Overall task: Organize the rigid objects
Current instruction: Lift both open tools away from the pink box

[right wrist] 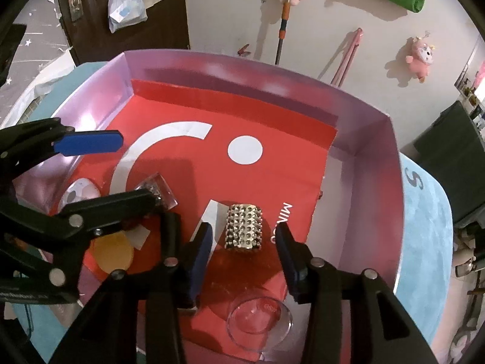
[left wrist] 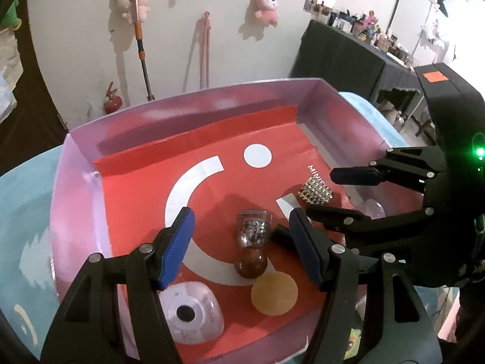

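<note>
Studded cylinder (right wrist: 244, 227) stands upright on the red liner (right wrist: 272, 179) of the pink box (right wrist: 376, 182), lower centre of the right wrist view, between your right tool's (right wrist: 242, 239) parted pads with a gap on each side; nothing is gripped. You are lined up to close on it, in my judgement.

Left tool (left wrist: 241, 247) is also released and empty, angled down over the glitter jar (left wrist: 254, 228), which lies on its side touching the brown ball (left wrist: 250, 263) just below it.

White dish (left wrist: 191, 314) sits at lower left of the left view, the clear cup (right wrist: 259, 321) at the bottom of the right view. Both tools reach in from the near edge, side by side.
</note>
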Available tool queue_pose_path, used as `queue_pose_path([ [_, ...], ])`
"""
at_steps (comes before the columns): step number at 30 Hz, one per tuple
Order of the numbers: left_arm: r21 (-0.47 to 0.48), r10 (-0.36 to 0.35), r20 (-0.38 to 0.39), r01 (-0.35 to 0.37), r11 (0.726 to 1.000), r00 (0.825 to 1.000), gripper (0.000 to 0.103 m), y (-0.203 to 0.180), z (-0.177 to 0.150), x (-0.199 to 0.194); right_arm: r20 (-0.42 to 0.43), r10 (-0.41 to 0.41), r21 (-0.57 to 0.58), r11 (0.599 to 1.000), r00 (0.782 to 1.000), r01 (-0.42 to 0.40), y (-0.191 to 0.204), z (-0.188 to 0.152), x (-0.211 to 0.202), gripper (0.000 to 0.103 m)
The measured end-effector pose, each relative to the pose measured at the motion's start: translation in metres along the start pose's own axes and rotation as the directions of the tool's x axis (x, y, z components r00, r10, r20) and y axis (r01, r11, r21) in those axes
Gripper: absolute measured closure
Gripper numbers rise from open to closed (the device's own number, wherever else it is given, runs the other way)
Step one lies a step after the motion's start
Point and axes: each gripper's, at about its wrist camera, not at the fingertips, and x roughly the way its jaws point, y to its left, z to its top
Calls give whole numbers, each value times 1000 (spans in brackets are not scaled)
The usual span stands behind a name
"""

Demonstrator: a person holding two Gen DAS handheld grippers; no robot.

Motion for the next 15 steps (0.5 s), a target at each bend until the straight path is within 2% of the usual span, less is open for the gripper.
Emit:
queue_pose_path([
  [4,-21,0,26,1,1000,1000,35,-2,-6,-16,23,0,9,1000,1000,0,1,-2,-14,52],
  [10,-39,12,95,-8,999,995,31,-8,-20,-53,94,-8,24,1000,996,6,6,-12,-52,33],
  [13,-40,14,132,-9,999,991,25,-14,-30,-74,143,-10,42,999,990,4,5,-21,-75,23],
  [15,-48,16,164,-8,999,986,25,-17,-39,-89,178,-10,57,998,984,0,6,-28,-93,17],
])
